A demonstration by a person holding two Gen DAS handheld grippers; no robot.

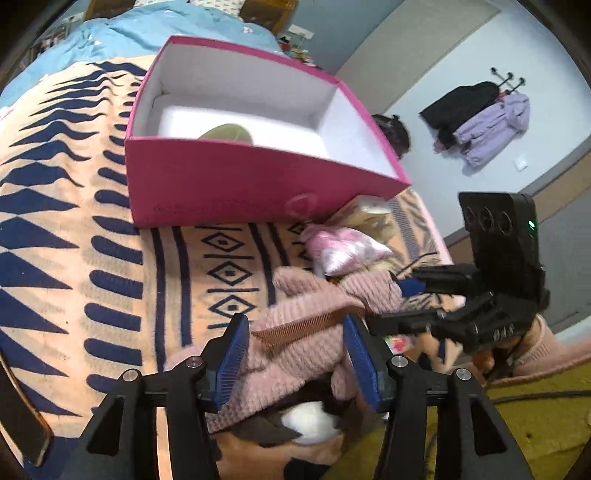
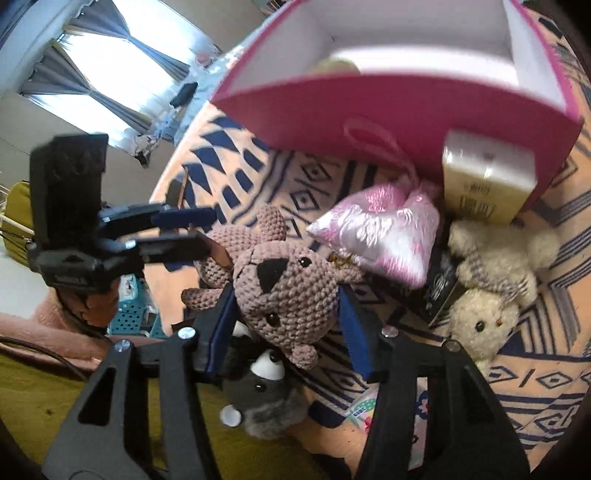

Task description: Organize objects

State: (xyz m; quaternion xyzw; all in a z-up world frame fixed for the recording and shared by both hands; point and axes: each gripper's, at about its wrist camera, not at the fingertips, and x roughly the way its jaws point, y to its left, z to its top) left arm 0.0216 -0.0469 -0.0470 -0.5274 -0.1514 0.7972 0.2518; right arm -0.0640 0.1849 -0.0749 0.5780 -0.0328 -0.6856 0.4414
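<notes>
A pink crocheted bear (image 2: pixel 284 291) lies on the patterned blanket in front of an open magenta box (image 1: pixel 236 184), also in the right wrist view (image 2: pixel 388 107). My right gripper (image 2: pixel 288 310) is shut on the crocheted bear's head. My left gripper (image 1: pixel 295 354) straddles the bear's body (image 1: pixel 295 332) from the other side, jaws apart; it shows at the left of the right wrist view (image 2: pixel 184 230). A green object (image 1: pixel 227 133) lies inside the box. A shiny pink pouch (image 2: pixel 380 236) lies beside the bear.
A cream teddy bear (image 2: pixel 491 291) and a cream carton (image 2: pixel 487 181) sit right of the pouch. A grey plush (image 2: pixel 262 398) lies under the crocheted bear. A blue duvet (image 1: pixel 147 29) is behind the box. Coats (image 1: pixel 480 114) hang on the far wall.
</notes>
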